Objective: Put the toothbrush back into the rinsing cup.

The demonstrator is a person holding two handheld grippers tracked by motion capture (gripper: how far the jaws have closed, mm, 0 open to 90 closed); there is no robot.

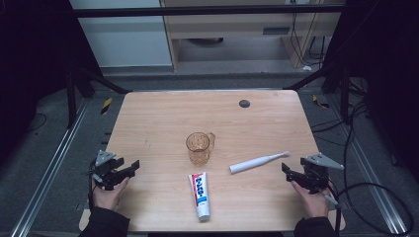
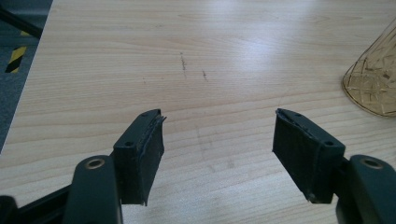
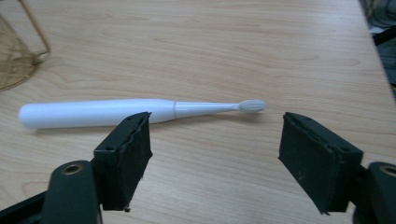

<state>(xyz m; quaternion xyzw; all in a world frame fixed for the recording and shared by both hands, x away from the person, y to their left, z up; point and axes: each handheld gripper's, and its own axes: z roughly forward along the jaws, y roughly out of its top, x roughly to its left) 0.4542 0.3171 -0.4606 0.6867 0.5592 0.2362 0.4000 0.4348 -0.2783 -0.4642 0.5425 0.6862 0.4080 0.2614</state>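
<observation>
Nearest the high camera, the person's two forearms come in over the near edge of the wooden table (image 1: 163,108), each hand (image 1: 106,193) wrapped around a black gripper. On the person's left, the left gripper (image 1: 132,167) rests low near the table's left edge, its jaws spread wide with nothing between them; in the left gripper view (image 2: 218,133) bare wood shows in the gap, marked by a few faint dark scuffs, and the amber cup's patterned wall (image 2: 373,79) sits off at the right edge of that view.

On the other side, the right gripper (image 1: 285,171) is held near the right edge of the table, also with its jaws standing wide and empty. In the right gripper view (image 3: 215,140) they frame the white electric toothbrush (image 3: 98,113), which lies flat on the wood just beyond the pads, untouched, with its bristle head pointing to that view's right.

From above, the toothbrush (image 1: 258,162) lies at a slant, right of the amber cup (image 1: 198,148), its brush end toward the far right. That cup stands upright near the middle of the table, handle to the right. Just in front of it lies a white toothpaste tube (image 1: 200,194) with red and blue print, cap toward the person. A small dark round plug (image 1: 244,103) sits in the tabletop near the far edge.
</observation>
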